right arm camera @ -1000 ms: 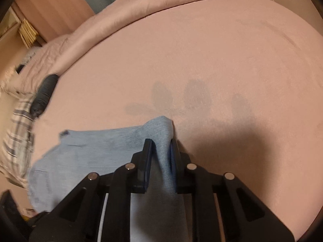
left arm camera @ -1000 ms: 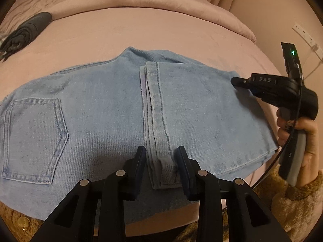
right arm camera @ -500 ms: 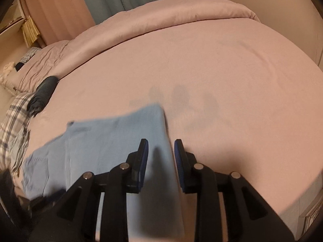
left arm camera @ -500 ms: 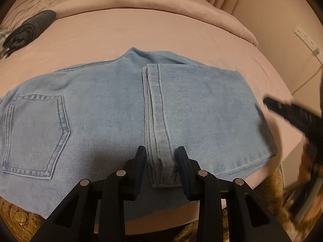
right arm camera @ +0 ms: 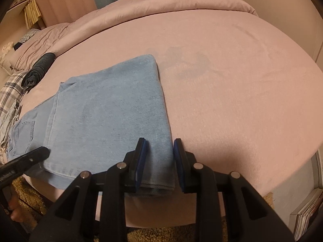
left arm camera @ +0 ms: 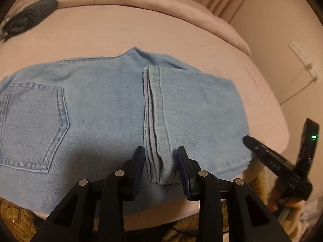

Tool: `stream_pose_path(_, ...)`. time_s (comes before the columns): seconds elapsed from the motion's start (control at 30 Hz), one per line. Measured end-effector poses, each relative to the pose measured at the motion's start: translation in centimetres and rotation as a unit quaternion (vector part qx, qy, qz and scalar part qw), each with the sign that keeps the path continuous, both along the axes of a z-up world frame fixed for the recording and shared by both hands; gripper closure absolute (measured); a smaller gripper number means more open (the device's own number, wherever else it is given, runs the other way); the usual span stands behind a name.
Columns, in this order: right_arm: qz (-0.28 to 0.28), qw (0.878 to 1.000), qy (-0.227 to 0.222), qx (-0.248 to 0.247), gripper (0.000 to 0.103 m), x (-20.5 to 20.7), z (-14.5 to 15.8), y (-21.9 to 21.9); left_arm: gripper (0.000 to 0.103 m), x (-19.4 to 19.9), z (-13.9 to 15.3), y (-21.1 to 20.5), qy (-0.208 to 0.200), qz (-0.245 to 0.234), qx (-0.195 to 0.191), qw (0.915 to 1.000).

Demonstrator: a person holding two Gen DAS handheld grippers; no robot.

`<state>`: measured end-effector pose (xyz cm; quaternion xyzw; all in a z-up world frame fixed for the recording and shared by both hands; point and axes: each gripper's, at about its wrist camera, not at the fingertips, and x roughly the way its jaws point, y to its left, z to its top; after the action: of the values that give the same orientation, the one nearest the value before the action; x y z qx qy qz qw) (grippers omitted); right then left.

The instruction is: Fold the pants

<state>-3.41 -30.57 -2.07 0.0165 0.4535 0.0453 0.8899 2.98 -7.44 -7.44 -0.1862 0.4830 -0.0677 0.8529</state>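
Light blue jeans [left arm camera: 101, 111] lie folded flat on the pink bed, back pocket [left arm camera: 32, 125] at the left, leg hems [left arm camera: 155, 125] stacked across the middle. My left gripper [left arm camera: 161, 161] is open, its jaws on either side of the hem stack at the near edge. My right gripper [right arm camera: 158, 157] is open over the near right corner of the folded jeans [right arm camera: 105, 113]. In the left wrist view the right gripper [left arm camera: 272, 157] sits at the jeans' right near corner. The left gripper's tip [right arm camera: 30, 157] shows in the right wrist view.
A dark rolled garment [left arm camera: 30, 16] lies far left on the bed [left arm camera: 141, 30], also seen in the right wrist view [right arm camera: 38, 70]. Plaid fabric [right arm camera: 10, 92] lies at the left. A wall socket strip [left arm camera: 304, 60] with a cable is on the right wall. Brown shaggy rug [right arm camera: 28, 197] lies below.
My right gripper let go of the folded edge, opened and pulled back toward the near right corner. The jeans now lie flat. My left gripper stayed open at the hems.
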Motion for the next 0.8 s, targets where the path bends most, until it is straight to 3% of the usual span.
stream_pose_path(0.07,-0.006,1.0,0.001,0.006,0.075,0.0,0.1,0.0,0.068,-0.6,0.6,1.0,-0.006,0.005,-0.027,0.9996)
stream_pose_path(0.17,-0.011,1.0,0.006,0.001,0.071,0.0,0.3,0.3,0.068,-2.0,2.3,2.9,-0.029,0.035,-0.028,0.9986)
stream_pose_path(0.3,-0.029,0.999,0.012,-0.039,0.053,0.0,1.2,1.1,0.068,-4.5,4.7,6.6,-0.056,0.096,-0.018,0.9936)
stream_pose_path(0.33,-0.03,0.998,0.01,-0.045,0.053,0.1,1.7,1.5,0.062,-5.1,5.2,8.0,-0.061,0.117,-0.018,0.9911)
stream_pose_path(0.43,-0.017,0.999,-0.012,-0.046,0.041,0.0,3.4,2.9,0.039,-7.2,6.2,11.6,-0.075,0.177,-0.015,0.9812)
stream_pose_path(0.5,-0.001,0.999,-0.025,-0.048,0.036,0.1,4.1,4.2,0.036,-8.3,6.7,13.8,-0.085,0.22,-0.01,0.9717)
stream_pose_path(0.6,0.038,0.998,-0.033,-0.043,0.035,0.6,4.8,6.7,0.021,-9.6,6.5,16.6,-0.089,0.284,-0.016,0.9547)
stream_pose_path(0.67,0.06,0.998,-0.023,-0.025,0.035,1.3,4.7,8.4,0.017,-10.2,6.0,18.0,-0.086,0.315,-0.021,0.9449)
stream_pose_path(0.8,0.099,0.995,0.004,-0.004,0.035,1.7,3.3,10.9,0.016,-10.7,4.9,19.6,-0.064,0.34,0.0,0.9382)
